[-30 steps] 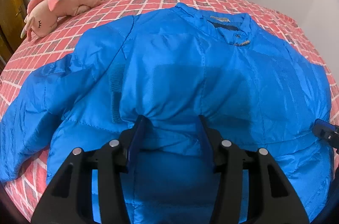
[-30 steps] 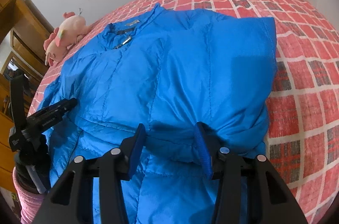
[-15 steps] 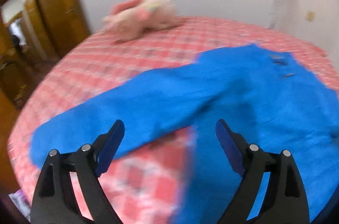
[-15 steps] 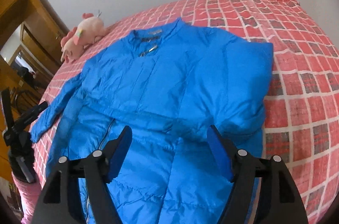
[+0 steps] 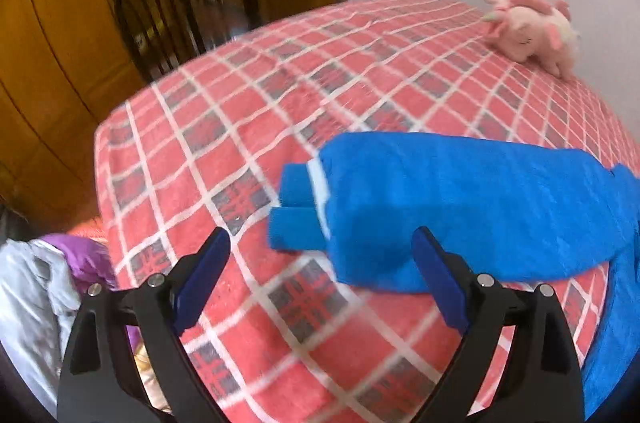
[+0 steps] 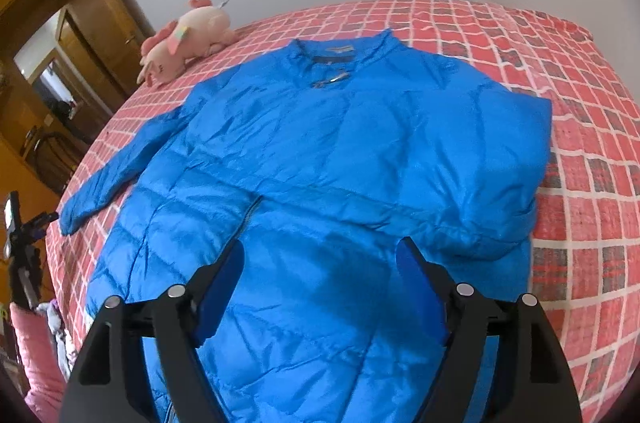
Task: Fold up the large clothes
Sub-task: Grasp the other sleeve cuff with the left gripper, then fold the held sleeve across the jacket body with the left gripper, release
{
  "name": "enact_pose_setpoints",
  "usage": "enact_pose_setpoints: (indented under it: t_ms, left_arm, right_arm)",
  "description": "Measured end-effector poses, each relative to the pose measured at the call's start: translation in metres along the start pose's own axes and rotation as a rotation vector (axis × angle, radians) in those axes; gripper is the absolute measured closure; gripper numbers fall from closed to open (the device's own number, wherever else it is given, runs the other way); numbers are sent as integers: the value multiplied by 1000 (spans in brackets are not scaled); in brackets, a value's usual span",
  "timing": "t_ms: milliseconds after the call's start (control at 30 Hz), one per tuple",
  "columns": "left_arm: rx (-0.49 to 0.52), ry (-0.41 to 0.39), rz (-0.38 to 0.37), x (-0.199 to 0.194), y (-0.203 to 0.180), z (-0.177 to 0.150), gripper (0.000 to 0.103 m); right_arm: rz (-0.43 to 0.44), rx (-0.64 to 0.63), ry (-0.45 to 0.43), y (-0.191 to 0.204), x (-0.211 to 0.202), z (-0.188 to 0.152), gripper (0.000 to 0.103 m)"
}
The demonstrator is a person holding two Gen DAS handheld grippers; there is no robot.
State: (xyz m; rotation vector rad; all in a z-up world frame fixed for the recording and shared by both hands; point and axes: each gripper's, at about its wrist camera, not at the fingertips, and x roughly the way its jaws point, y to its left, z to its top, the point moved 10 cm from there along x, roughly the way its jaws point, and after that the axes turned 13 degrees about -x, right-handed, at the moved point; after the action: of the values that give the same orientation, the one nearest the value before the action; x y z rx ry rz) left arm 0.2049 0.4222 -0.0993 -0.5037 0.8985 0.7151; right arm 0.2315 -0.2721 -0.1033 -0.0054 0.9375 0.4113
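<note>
Clearly, blue jacket lies flat, one sleeve outstretched.

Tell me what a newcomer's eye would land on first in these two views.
The bright blue jacket dominates, spread front-up across the red checked bedspread, one sleeve folded in over the body and the other sleeve stretched out flat toward the bed's edge. Next comes the pink plush unicorn lying near the wall, beyond the collar. Both claws are opening over the cloth with nothing between them: the left claw near the cuff, the right claw over the hem.
</note>
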Motion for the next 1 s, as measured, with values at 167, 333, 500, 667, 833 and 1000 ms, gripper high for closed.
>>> enact_pose_setpoints:
  t_ms: [167,333,500,667,833,1000]
  left_arm:
    - [-42,103,-113,30,-1,-10,12]
    - [-120,148,-181,49,1,-12,18]
    - [-135,147,-217,46,-6,-14,60]
    - [-110,87,-217,29,-22,-12,78]
    - [-88,-10,-272,-12,-42,-5,80]
    - [-18,-98,-367,-66,-85,-3,80]
  right_arm:
    - [3,1,0,3,-1,-2,24]
    - [2,14,6,1,1,-4,24]
    - [-1,19,11,-2,4,-5,24]
    - [1,34,15,-6,4,-6,24]
    - [-1,44,8,-10,2,-5,24]
    - [-4,52,9,-12,2,-6,24]
